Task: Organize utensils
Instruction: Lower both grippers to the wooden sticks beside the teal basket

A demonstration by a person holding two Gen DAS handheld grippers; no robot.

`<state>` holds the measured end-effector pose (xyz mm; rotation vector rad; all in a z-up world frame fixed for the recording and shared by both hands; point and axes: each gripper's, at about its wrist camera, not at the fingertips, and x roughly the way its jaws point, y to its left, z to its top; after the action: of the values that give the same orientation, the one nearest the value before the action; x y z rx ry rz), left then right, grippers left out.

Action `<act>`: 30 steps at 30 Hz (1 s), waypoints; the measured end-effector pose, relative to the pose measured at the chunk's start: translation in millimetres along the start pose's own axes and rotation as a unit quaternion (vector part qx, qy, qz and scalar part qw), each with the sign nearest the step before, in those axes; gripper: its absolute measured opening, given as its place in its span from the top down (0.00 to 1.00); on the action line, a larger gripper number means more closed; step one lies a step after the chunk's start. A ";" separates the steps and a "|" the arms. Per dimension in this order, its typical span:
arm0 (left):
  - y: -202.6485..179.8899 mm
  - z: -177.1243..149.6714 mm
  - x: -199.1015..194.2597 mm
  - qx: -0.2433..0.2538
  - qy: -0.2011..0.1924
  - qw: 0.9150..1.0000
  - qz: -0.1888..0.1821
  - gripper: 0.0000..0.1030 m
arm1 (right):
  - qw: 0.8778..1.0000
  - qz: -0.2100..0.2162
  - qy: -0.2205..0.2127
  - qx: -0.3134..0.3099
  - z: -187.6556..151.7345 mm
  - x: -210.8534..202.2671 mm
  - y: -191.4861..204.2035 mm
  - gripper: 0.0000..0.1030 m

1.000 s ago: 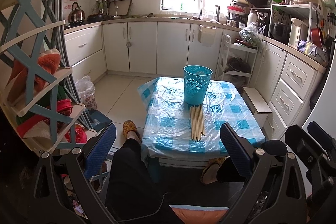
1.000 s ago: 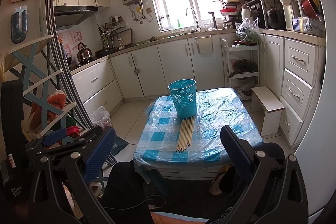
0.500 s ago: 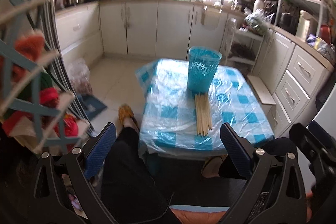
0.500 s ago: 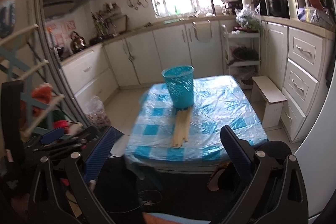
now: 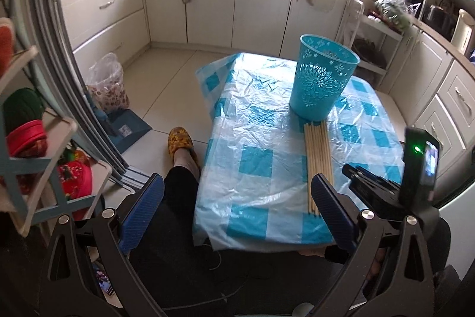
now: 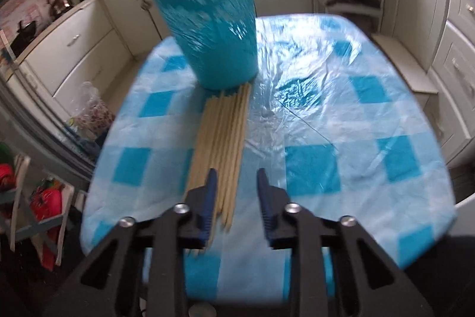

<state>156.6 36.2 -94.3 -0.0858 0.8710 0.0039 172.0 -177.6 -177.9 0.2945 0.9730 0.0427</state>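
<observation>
A bundle of several wooden chopsticks (image 5: 317, 156) (image 6: 222, 138) lies lengthwise on the low table (image 5: 255, 162) (image 6: 326, 124), which has a blue-and-white check cloth under clear plastic. Their far ends touch a teal perforated basket (image 5: 323, 79) (image 6: 213, 34) that stands upright. My right gripper (image 6: 236, 180) hovers over the near end of the bundle. Its jaws are closing to a narrow gap, the right-hand sticks show between them, and the pads press on nothing. My left gripper (image 5: 237, 186) stands wide open and empty above the table's near left edge.
A person's leg in black trousers with a yellow slipper (image 5: 179, 144) is beside the table's left edge. A shelf rack (image 5: 35, 162) stands at the far left, a filled bag (image 5: 107, 85) on the floor, a white stool (image 6: 403, 64) right of the table.
Both grippers came down and in toward the table. The right one now hangs over the chopsticks' near end, and its jaws went from wide apart to a narrow gap.
</observation>
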 end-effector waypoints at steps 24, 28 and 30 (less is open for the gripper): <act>-93.3 38.2 192.5 0.070 0.088 0.994 -0.006 0.21 | 0.994 0.042 0.060 -0.080 29.4 35.3 -28.8 0.93; -106.8 37.5 220.9 0.082 0.110 0.990 -0.007 0.30 | 0.995 0.051 0.060 -0.062 20.3 26.2 -42.5 0.93; -112.0 36.7 226.0 0.090 0.111 0.990 -0.002 0.30 | 0.995 0.056 0.059 -0.057 19.7 24.2 -46.8 0.93</act>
<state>334.5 -79.7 -235.2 0.0822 1.0905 -0.0890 197.4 -222.9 -199.5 0.2425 1.0662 0.2197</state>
